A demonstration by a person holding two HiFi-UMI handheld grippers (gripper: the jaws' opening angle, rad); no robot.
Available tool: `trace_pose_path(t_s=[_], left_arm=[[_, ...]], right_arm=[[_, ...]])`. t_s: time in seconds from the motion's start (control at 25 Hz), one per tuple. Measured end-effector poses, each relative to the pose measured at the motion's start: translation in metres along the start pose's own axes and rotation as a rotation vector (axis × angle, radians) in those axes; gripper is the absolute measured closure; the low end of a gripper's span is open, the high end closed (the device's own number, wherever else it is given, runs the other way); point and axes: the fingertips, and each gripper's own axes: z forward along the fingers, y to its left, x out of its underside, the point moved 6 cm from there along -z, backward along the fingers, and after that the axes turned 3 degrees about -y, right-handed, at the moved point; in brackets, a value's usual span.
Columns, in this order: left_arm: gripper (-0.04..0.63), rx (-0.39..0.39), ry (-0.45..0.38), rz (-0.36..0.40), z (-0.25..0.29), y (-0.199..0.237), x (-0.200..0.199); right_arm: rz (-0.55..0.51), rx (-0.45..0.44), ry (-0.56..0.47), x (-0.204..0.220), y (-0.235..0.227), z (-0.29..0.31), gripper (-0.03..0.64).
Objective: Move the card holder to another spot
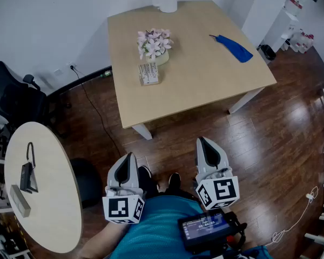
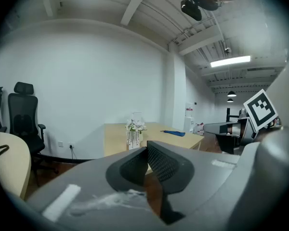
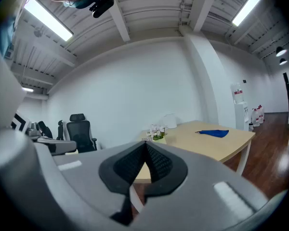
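The card holder, a small clear stand with white cards, sits on the square wooden table just in front of a pot of pink flowers. It also shows far off in the left gripper view, card holder, and tiny in the right gripper view, card holder. My left gripper and right gripper hang close to my body over the floor, well short of the table. Both are shut with nothing between the jaws.
A blue cloth lies at the table's right side and a white jug stands at its far edge. A round table with a black stand is at my left. Black office chairs stand by the wall. A cable runs along the floor.
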Motion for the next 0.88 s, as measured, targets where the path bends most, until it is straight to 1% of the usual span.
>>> trace_pose_path(t_s=[0.2, 0.44, 0.64, 0.88], left_arm=[[0.580, 0.032, -0.003, -0.013, 0.028, 0.015, 0.008], [0.580, 0.095, -0.013, -0.041, 0.071, 0.040, -0.009], [0.580, 0.135, -0.035, -0.055, 0.107, 0.080, -0.018], [0.580, 0.158, -0.045, -0.046, 0.134, 0.129, -0.034]], right_arm=[[-0.008, 0.017, 0.020, 0.003, 0.001, 0.025, 0.624], [-0.028, 0.060, 0.046, -0.002, 0.011, 0.059, 0.624], [-0.056, 0.090, 0.039, -0.015, 0.027, 0.107, 0.624], [-0.061, 0.135, 0.025, -0.027, 0.044, 0.157, 0.624]])
